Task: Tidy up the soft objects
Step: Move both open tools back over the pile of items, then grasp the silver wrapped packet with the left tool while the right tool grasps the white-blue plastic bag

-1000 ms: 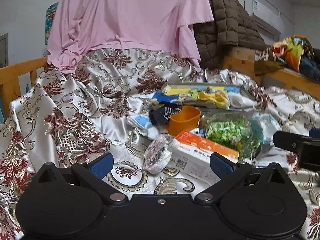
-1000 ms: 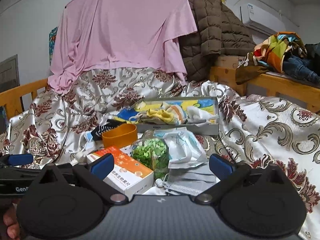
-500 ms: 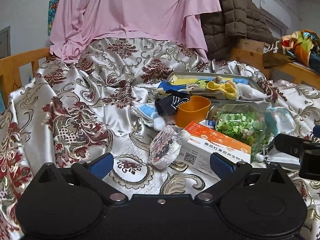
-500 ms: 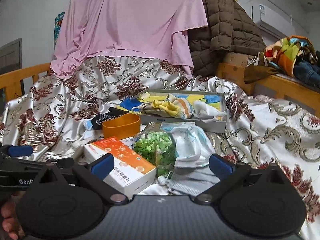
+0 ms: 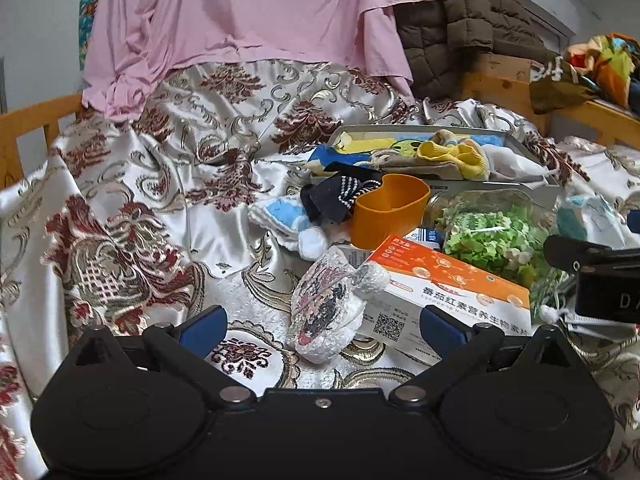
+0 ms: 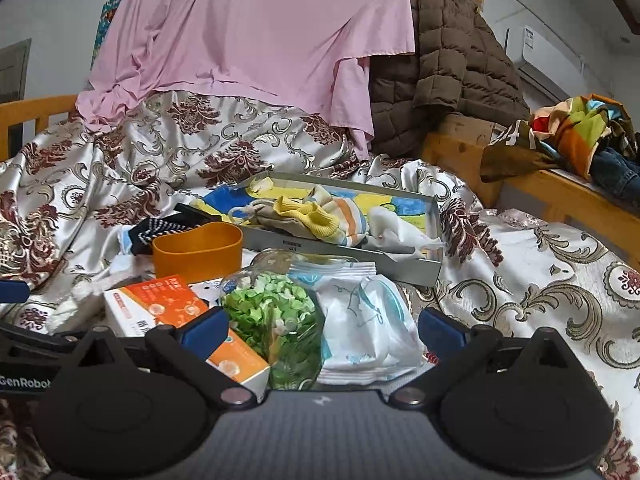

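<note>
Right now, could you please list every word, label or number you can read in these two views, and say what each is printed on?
"GenRobot", cut off at the picture's edge: on the black left gripper, in the right wrist view.
"番茄红素营养生物素片": on the orange and white cardboard box; its smaller lines are too small to read.
"D", cut off: on the black right gripper.
Air conditioner label: blurred.

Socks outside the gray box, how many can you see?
3: a dark striped sock behind the orange cup, a blue-and-white one left of the cup, and a pink-patterned white one against the orange carton. More may hide underneath.
</note>
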Demonstrator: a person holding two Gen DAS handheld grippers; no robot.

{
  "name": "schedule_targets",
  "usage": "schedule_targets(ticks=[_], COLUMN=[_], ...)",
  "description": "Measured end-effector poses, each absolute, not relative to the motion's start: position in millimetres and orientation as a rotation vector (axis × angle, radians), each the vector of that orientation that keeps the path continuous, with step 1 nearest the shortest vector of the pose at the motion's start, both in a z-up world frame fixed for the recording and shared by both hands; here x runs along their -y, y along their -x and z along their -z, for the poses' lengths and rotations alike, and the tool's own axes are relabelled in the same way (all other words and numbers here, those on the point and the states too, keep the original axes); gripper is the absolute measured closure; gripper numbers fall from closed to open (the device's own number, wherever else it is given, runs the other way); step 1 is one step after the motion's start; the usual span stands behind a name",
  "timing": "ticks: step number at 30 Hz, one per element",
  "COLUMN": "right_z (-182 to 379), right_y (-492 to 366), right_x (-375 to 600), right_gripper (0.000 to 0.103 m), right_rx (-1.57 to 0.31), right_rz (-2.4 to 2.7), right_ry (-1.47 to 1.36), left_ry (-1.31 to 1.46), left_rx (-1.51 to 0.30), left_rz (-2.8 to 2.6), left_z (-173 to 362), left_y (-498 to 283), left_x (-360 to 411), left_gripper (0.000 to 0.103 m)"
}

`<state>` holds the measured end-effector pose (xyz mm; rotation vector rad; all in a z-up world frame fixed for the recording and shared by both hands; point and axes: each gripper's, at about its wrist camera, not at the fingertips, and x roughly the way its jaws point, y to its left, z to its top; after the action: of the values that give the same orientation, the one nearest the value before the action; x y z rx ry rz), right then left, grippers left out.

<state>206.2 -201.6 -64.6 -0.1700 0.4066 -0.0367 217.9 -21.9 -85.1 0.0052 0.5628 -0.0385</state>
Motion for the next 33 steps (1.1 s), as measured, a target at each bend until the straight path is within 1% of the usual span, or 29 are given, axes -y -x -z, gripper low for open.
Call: schedule_targets(ticks=[7, 11, 13, 17, 19, 22, 24, 26, 27, 28, 30, 32, 33], right_z=[73, 75, 76, 76, 75, 75, 74, 74, 74, 74, 74, 74, 74], right_y=[-221, -222, -222, -223, -223, -222, -222, -221, -221, -221, -220, -220, -220], right_x=[200, 199, 198, 199, 201, 206, 207, 208, 208, 208, 208, 207, 206], right_gripper=[0.0, 0.0, 0.0, 0.001, 0.002, 0.007, 0.012, 0.014, 0.017, 0.019, 0.027, 0.032, 0.032], right_rx=[-0.427, -0.41, -0.4, -0.408, -0.409, -0.412, -0.418, -0.422, -0.425, -0.427, -0.436, -0.443, -0.443], right_rz=[0.088, 0.073, 0.066, 0.067, 0.067, 0.065, 0.054, 0.038, 0.031, 0.023, 0.007, 0.0, -0.002], right_ry=[0.203, 0.206, 0.214, 0.209, 0.191, 0.161, 0.146, 0.131, 0.125, 0.121, 0.113, 0.108, 0.106], left_ry=[0.145, 0.217, 0.251, 0.308, 0.321, 0.346, 0.361, 0.377, 0.384, 0.384, 0.379, 0.38, 0.382], left_rx=[-0.576, -0.57, -0.568, -0.556, -0.552, -0.548, -0.546, -0.544, -0.548, -0.56, -0.574, -0.567, -0.565], left_rz=[0.042, 0.046, 0.052, 0.071, 0.078, 0.089, 0.097, 0.104, 0.103, 0.098, 0.094, 0.094, 0.094], left_z=[93, 96, 98, 101, 101, 102, 103, 105, 106, 107, 110, 110, 110], left_y=[-232, -235, -235, -233, -232, -229, -227, -226, -226, -227, -228, -226, -226], left_x=[12, 6, 2, -5, -6, -7, -8, -10, -11, -11, -11, -11, -12], left_gripper=[0.001, 0.005, 0.008, 0.018, 0.022, 0.028, 0.034, 0.038, 0.045, 0.049, 0.051, 0.052, 0.052])
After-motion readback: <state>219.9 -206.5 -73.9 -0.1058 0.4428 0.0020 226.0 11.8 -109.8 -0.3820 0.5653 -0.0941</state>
